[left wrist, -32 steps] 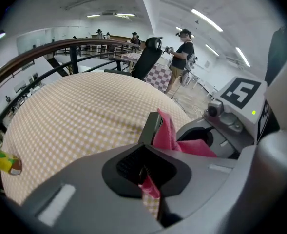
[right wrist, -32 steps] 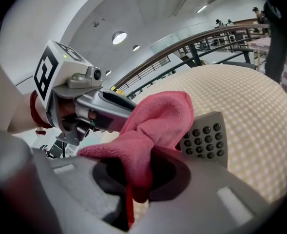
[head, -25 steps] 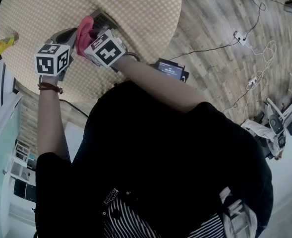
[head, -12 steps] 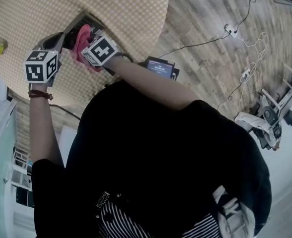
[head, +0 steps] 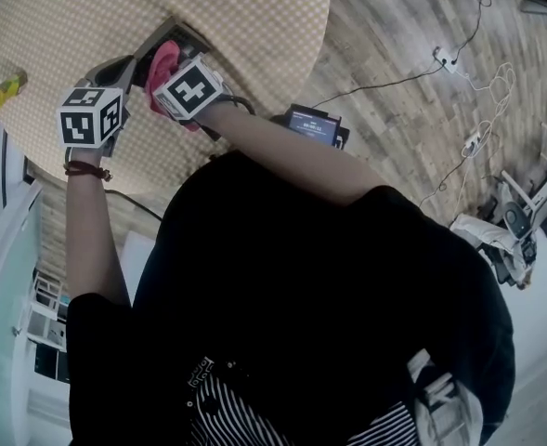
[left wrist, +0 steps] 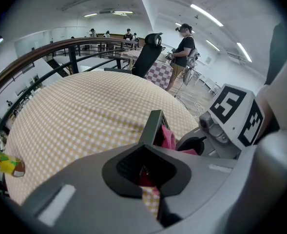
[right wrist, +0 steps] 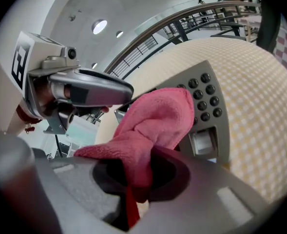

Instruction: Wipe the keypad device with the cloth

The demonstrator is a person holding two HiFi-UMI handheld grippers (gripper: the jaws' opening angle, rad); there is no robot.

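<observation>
We see the grey keypad device [right wrist: 209, 108] tipped up off the checked table [right wrist: 262, 87], nearer the table's near edge. Its dark round keys and small window face the cloth, and the left gripper [left wrist: 150, 178] clamps one corner. The pink terry cloth [right wrist: 155, 123] is bunched and pinched in the right gripper [right wrist: 133, 198]. It drapes over the device's left part, touching its face.

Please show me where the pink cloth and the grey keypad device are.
Pink terry cloth [right wrist: 158, 118]: right gripper view, on its bunched middle.
Grey plastic keypad device [right wrist: 207, 97]: right gripper view, among its dark round buttons.
</observation>
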